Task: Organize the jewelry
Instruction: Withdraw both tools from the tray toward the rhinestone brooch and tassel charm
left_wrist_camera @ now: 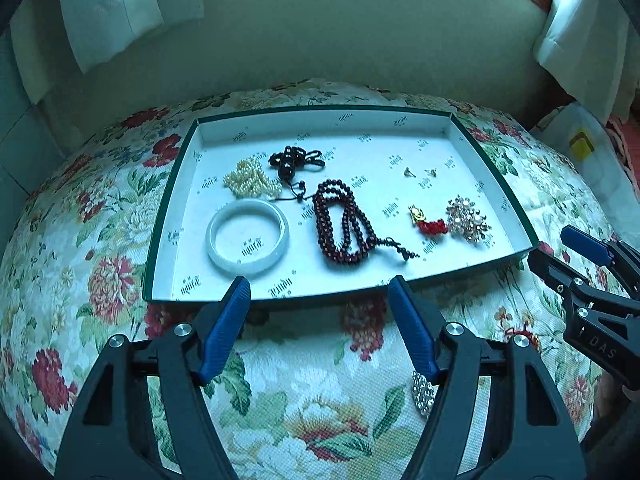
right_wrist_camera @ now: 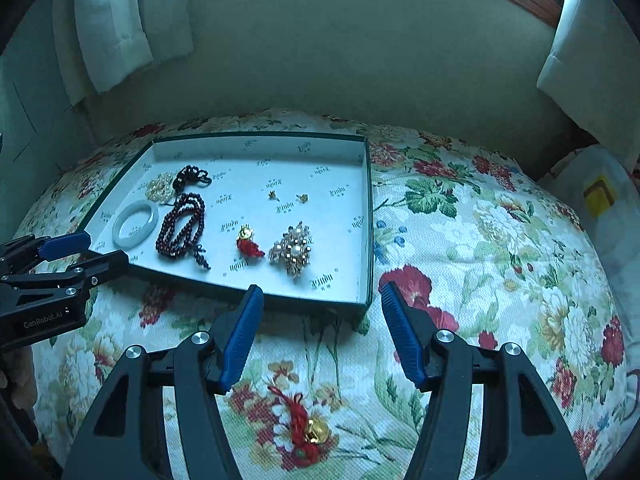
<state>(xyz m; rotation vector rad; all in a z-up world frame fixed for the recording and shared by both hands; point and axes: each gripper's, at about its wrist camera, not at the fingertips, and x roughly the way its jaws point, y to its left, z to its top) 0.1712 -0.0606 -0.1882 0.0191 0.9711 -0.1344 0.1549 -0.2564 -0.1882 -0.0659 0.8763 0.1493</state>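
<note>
Left wrist view: a rhinestone brooch (left_wrist_camera: 423, 399) lies on the floral bedspread (left_wrist_camera: 312, 392) outside the box lid (left_wrist_camera: 158, 236), half hidden behind the left claw (left_wrist_camera: 320, 304), which gapes wide and empty. Right wrist view: a red knotted charm (right_wrist_camera: 298, 420) with a gold bell lies below the right claw (right_wrist_camera: 322, 320), also wide and empty. Both pieces likely belong in the lid; each claw should descend squarely and pinch low. Two tiny earrings (right_wrist_camera: 288, 197) are too small to make out.

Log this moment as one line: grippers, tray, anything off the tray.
left gripper: open, empty | right gripper: open, empty | tray: holds jewelry | on cloth: red knot charm, rhinestone piece
</note>
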